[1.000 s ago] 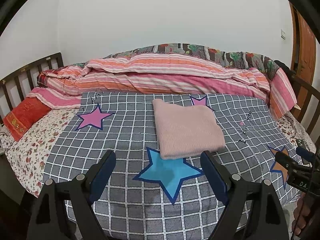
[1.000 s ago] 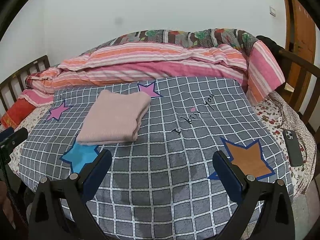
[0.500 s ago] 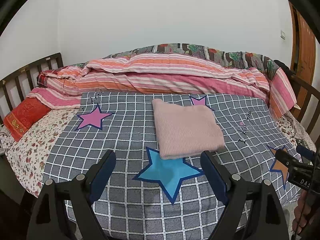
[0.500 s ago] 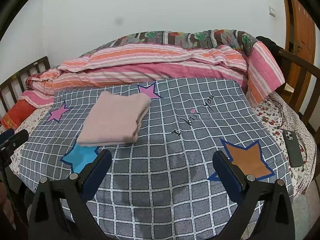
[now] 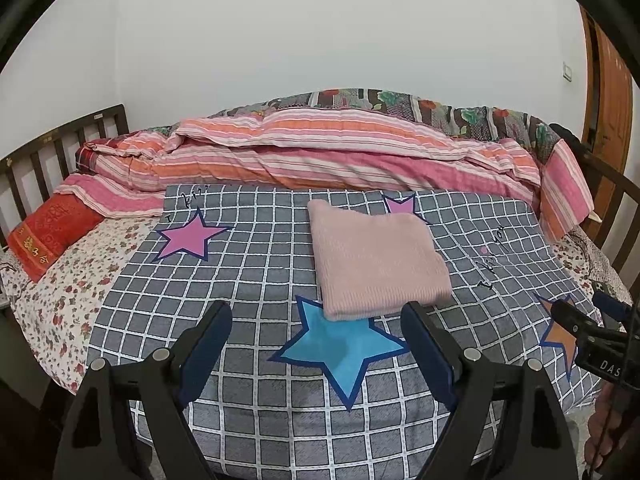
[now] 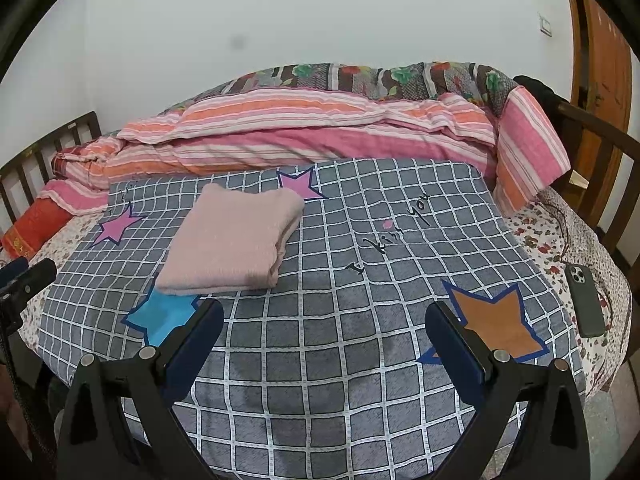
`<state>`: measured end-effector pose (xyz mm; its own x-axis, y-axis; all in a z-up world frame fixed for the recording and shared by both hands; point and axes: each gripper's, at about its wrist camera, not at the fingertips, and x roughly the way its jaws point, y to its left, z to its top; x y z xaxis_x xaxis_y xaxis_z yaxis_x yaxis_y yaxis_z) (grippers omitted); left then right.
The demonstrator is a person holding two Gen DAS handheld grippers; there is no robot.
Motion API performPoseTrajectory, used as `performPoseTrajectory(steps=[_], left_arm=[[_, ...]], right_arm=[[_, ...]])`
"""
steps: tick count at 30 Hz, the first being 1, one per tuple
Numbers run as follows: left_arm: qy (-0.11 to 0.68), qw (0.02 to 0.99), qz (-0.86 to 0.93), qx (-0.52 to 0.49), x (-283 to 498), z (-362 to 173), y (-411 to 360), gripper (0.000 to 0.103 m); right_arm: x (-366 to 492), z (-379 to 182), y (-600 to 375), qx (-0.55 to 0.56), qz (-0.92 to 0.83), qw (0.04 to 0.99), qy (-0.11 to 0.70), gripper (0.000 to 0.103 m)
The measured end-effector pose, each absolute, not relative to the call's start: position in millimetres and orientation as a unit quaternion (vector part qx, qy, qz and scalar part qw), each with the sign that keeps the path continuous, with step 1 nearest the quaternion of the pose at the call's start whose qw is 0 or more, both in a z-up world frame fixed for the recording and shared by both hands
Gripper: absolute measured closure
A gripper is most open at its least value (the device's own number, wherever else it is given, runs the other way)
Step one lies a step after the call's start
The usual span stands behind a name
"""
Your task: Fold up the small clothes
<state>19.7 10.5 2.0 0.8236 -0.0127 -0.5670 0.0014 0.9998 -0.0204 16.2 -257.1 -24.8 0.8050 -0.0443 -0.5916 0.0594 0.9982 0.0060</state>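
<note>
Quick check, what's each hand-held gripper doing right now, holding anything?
Left hand-held gripper: open, holding nothing, short of the folded pink garment.
Right hand-held gripper: open, holding nothing, over the checked blanket.

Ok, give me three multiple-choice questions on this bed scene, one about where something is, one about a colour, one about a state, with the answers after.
1. Where does the phone lie?
A. on the floral sheet at the bed's right edge
B. on the folded pink garment
C. on the striped quilt

2. What colour is the star just in front of the folded pink garment?
A. orange
B. blue
C. green

3. How do the left tool and right tool stand?
A. both shut on cloth
B. one open, one shut
C. both open, holding nothing

Answers: 1 A, the phone rests on the flowered fabric beside the grey checked cover. 2 B, the garment's near edge overlaps a blue star. 3 C, each pair of jaws is spread wide with only bedding beyond.
</note>
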Motion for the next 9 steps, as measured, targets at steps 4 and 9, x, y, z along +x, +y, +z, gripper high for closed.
performPoseTrajectory(steps=[4,9], left_arm=[[0.297,0.955,-0.005,-0.011,19.8,2.2,11.1,0.017],[0.297,0.955,-0.004,-0.008,23.8,2.6,9.7,0.017]], right_arm=[[16.1,-23.4,-255.8,0.013,-0.025,0.95,0.31,0.004],[16.5,-22.1,-253.4,0.015,-0.023,0.951,0.309,0.004]])
